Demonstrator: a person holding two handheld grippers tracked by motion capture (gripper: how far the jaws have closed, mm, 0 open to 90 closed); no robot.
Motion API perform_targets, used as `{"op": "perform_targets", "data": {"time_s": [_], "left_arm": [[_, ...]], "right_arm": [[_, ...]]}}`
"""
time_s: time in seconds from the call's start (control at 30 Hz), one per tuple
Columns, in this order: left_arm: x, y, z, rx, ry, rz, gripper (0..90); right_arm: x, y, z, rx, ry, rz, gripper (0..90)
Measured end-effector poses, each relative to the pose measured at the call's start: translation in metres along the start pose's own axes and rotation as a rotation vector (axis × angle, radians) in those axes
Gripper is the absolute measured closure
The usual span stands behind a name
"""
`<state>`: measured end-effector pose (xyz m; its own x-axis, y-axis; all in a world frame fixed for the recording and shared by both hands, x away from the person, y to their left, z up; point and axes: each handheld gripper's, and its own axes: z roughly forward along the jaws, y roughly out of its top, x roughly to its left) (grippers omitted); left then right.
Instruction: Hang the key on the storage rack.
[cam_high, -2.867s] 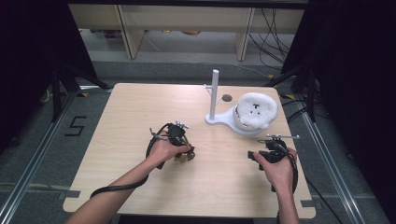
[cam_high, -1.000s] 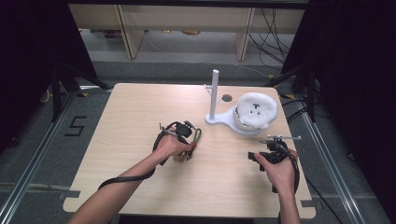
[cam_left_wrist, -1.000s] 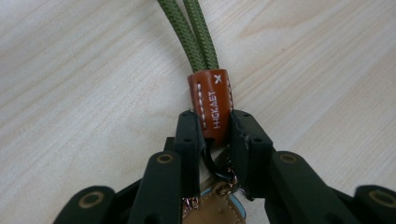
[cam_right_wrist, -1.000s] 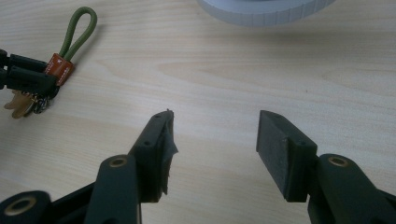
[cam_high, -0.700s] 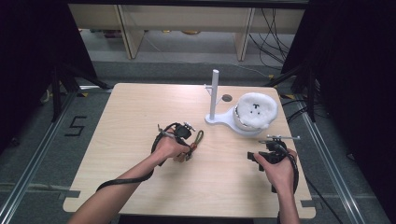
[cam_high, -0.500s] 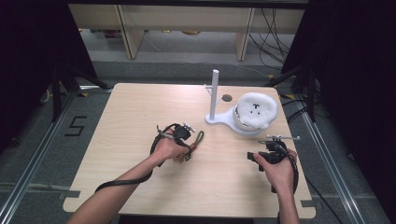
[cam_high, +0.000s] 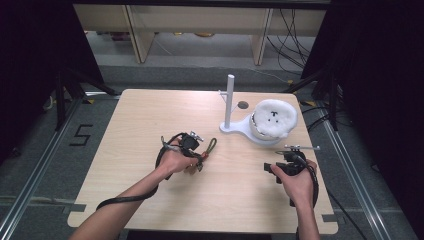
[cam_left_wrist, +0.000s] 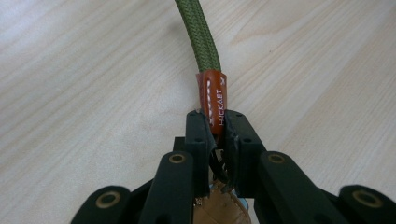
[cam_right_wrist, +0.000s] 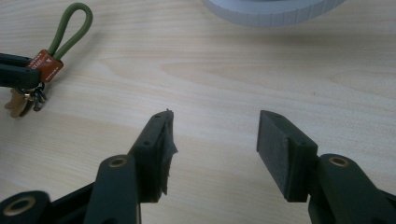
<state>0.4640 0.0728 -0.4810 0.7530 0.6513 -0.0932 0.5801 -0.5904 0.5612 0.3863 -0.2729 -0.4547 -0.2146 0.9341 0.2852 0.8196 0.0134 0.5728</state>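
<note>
A keychain lies left of the table's middle: a green cord loop (cam_high: 211, 145) with an orange leather tab and a few keys. In the left gripper view the tab (cam_left_wrist: 212, 95) sits pinched between the pads, and the green cord (cam_left_wrist: 198, 32) runs on ahead over the wood. My left gripper (cam_high: 201, 156) (cam_left_wrist: 215, 130) has just been closing its jaws and is shut on that tab. My right gripper (cam_high: 270, 172) (cam_right_wrist: 212, 135) rests low at the right with its jaws wide apart and nothing between them. From there I see the loop (cam_right_wrist: 70, 28), the tab (cam_right_wrist: 44, 65) and the keys (cam_right_wrist: 18, 105).
A white stand with an upright post (cam_high: 229, 100) and a flat base (cam_high: 235, 129) (cam_right_wrist: 271, 11) is at the back right of the wooden table (cam_high: 130, 120). A white fluffy round thing (cam_high: 274, 117) sits on that base. A small dark hole (cam_high: 243, 105) marks the tabletop behind it.
The left hand has shifted a little to the right and away from the person, onto the keychain, and its jaws have closed on the tab. The green loop now points up and right. The right hand has kept still.
</note>
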Motion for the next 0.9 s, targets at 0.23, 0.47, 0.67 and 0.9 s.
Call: {"op": "perform_targets", "data": {"time_s": [0.23,0.47,0.67,0.9], "left_arm": [[0.005,-0.006,-0.013,-0.058,0.004,0.014,80.1],[0.006,-0.010,-0.025,-0.166,0.009,-0.019,80.3],[0.007,-0.009,-0.037,-0.239,0.025,-0.027,80.3],[0.009,-0.006,-0.047,-0.328,0.030,-0.029,80.2]], "right_arm": [[-0.002,-0.001,0.001,-0.004,-0.025,-0.021,46.9],[-0.001,-0.001,0.001,-0.027,-0.034,-0.036,46.3],[0.001,-0.002,0.002,-0.020,-0.018,-0.005,45.7],[0.001,-0.001,0.002,-0.023,-0.028,0.003,45.4]]}}
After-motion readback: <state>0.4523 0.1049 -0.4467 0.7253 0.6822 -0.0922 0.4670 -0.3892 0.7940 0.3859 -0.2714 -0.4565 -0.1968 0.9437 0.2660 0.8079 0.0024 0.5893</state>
